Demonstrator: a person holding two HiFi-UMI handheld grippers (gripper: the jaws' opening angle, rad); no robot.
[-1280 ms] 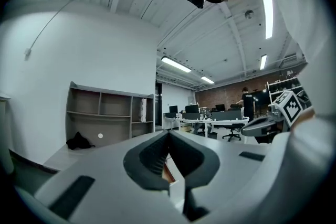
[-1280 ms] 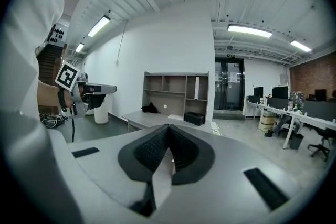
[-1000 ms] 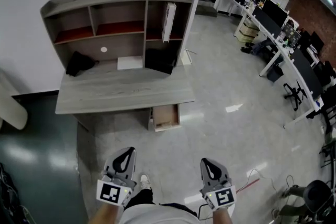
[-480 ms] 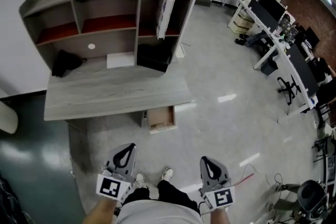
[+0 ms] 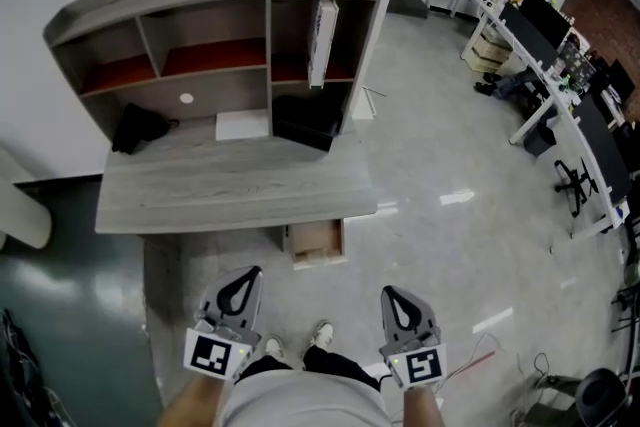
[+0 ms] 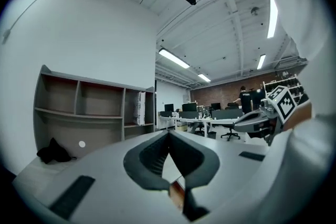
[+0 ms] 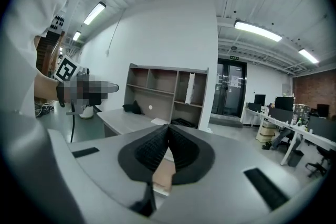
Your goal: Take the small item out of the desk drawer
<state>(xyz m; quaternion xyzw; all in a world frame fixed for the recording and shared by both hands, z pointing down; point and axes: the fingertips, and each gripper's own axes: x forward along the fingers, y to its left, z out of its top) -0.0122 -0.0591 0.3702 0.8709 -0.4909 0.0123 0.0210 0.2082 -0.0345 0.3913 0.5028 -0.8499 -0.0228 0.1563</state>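
Jaws on both tools are clenched tip to tip, and each gripper view shows nothing between them. The left gripper (image 5: 243,277) (image 6: 168,135) and the right gripper (image 5: 393,293) (image 7: 168,128) are held side by side, low in the head view, with a gap between them, both aimed toward the desk (image 5: 235,185). Each carries its marker cube at the near end, by the person's wrist. Between them the person's two pale shoes (image 5: 320,333) stand on the glossy grey floor (image 5: 440,245).

Just ahead of the grippers, the drawer (image 5: 318,240) stands pulled out from under the right end of the desk, its light wooden inside facing up. The small item cannot be made out from here; whatever lies in the drawer is too small to tell.

On the desktop rests a hutch (image 5: 210,25) with open compartments. A crumpled black thing (image 5: 140,127) lies at the left under it, a white sheet (image 5: 243,123) in the middle, and a black object (image 5: 308,115) fills the lower right bay. A white box (image 5: 322,40) stands upright in the compartment above.

Well off to the right runs a row of office desks with monitors (image 5: 560,65).
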